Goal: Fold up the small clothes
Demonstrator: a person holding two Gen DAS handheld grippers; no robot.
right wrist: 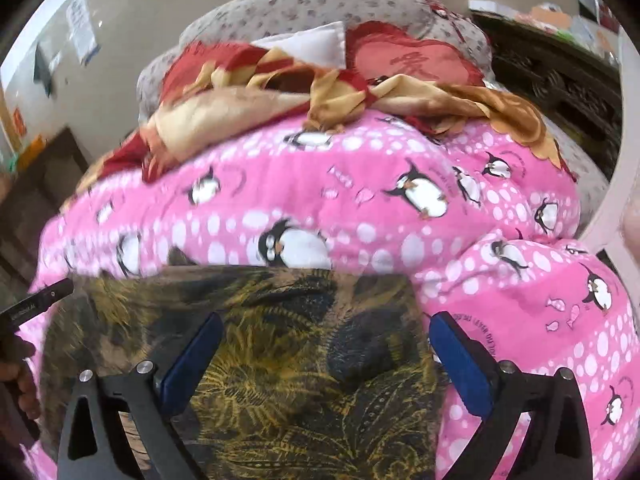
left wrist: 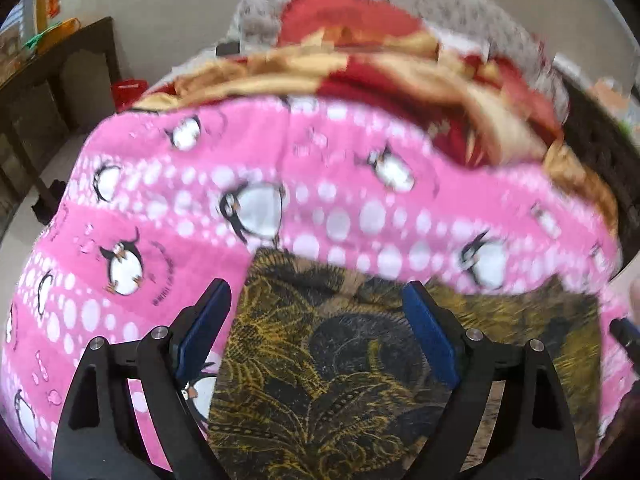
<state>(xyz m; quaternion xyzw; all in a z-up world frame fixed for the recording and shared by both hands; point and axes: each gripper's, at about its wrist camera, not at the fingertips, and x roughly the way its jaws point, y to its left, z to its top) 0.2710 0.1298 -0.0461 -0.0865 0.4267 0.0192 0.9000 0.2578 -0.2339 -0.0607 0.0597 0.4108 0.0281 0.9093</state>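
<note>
A small dark garment (left wrist: 340, 360) with a yellow leaf print lies flat on a pink penguin blanket (left wrist: 160, 208). In the left wrist view my left gripper (left wrist: 316, 286) hangs over the garment's left part, jaws wide apart and nothing between the blue pads (left wrist: 208, 328). The right wrist view shows the same garment (right wrist: 280, 380) with its far edge straight against the pink blanket (right wrist: 520, 300). My right gripper (right wrist: 328, 316) stands open above it, pads clear of the cloth. The tip of the left gripper (right wrist: 40, 300) shows at the garment's left corner.
Behind the pink blanket lie a crumpled red and tan cloth (right wrist: 248, 92), a red heart cushion (right wrist: 408, 60) and a grey patterned pillow (right wrist: 280, 12). Dark wooden furniture stands at the left (left wrist: 52, 92) and at the right (right wrist: 560, 80). A hand (right wrist: 16, 372) shows at the left edge.
</note>
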